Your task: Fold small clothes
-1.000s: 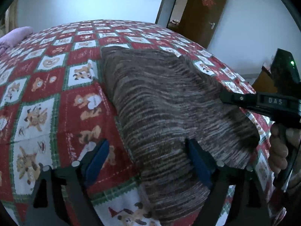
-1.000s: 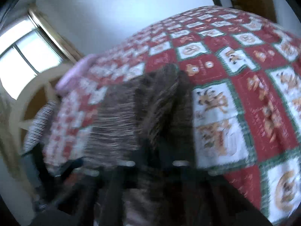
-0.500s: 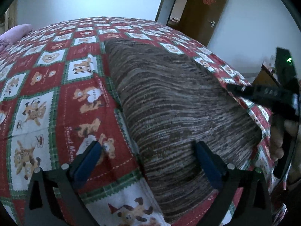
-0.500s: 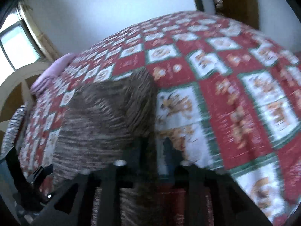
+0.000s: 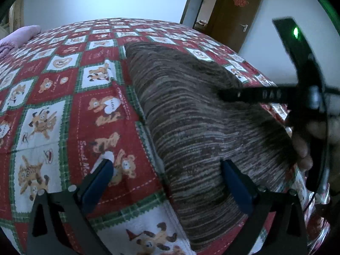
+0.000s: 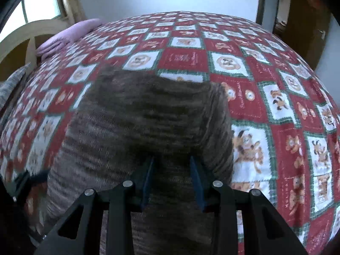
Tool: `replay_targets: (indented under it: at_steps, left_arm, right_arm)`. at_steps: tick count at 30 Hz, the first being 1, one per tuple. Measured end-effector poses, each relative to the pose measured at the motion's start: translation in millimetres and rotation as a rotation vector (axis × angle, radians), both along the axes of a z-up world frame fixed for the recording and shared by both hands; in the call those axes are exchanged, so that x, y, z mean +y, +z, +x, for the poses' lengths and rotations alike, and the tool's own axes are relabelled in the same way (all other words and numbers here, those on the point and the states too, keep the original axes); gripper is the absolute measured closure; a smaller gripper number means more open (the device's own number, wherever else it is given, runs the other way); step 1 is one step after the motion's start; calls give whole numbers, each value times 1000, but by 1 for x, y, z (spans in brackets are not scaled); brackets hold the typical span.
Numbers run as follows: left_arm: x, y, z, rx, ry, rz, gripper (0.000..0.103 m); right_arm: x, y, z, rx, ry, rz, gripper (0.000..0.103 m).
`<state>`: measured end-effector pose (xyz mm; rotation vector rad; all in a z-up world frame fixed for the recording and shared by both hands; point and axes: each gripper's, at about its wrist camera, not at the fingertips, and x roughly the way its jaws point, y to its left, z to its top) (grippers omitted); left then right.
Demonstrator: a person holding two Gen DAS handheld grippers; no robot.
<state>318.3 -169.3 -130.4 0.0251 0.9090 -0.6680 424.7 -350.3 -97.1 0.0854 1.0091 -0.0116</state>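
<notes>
A brown striped knit garment (image 5: 191, 114) lies flat on the red, white and green cartoon bedspread (image 5: 53, 89). My left gripper (image 5: 165, 165) stands wide open low over the garment's near left edge. One blue pad (image 5: 102, 176) is over the bedspread and the other pad (image 5: 233, 180) over the knit; nothing is held. In the right wrist view the same garment (image 6: 148, 110) fills the middle. My right gripper (image 6: 172, 166) hovers over its near end, jaws partly open, pads not pressing on the cloth. A hand holds that gripper's black frame (image 5: 265, 94) at the right of the left wrist view.
A pink pillow (image 6: 63, 36) lies at the bed's far left by a pale wooden headboard (image 6: 27, 34). A grey striped cloth (image 6: 12, 85) sits at the left edge. A brown door (image 5: 233, 14) stands open beyond the bed's far right corner.
The right gripper let go of the raised fold of knit and opened, then swung across over the garment, which now lies flat. The left jaws spread slightly wider and stayed in place.
</notes>
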Motion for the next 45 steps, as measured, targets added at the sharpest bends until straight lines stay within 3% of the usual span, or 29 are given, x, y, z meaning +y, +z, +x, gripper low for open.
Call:
replay_targets:
  at_steps: [1,5,9,11,19,23,25,27,29,34,37,39,41,45]
  left_arm:
    - [0,0,-1,0,0,1,0]
    - [-1,0,-2,-2,-2,6,0]
    - [-1,0,-2,-2,-2,9,0]
    - [-1,0,-1,-2,-1,10,0]
    - [3,1,0,-1,5,-5,0]
    - [29,16,1,-34,109,-120,0]
    - [32,19,7,-18,139,-149,0]
    - [20,17,19,12,145,-93,0]
    - [7,11,26,16,131,-43,0]
    - [5,0,25,38,90,-50,0]
    - [8,0,21,34,85,-65,0]
    - [6,1,18,22,84,-55,0]
    - [4,1,16,9,78,-54,1]
    - [-2,2,14,-4,60,-47,7]
  right_arm:
    - [4,6,0,-14,-3,-3,67]
    - [50,27,2,-114,178,22,67]
    - [86,0,20,-8,291,-27,67]
    - [84,-9,22,-11,298,-37,67]
    - [53,-1,9,-73,260,127,67]
    - [10,14,-9,-162,177,228,67]
    - [-12,12,-16,-153,140,254,67]
    - [-33,-2,-18,-115,90,236,67]
    - [-49,-18,-21,-113,92,286,67]
    - [-52,-17,-27,-148,123,276,67]
    - [-67,-16,-32,-187,117,355,67]
    - [-87,-15,-34,-226,49,432,63]
    - [-106,-23,-29,-202,-33,501,46]
    - [-117,-39,-20,-155,-66,573,46]
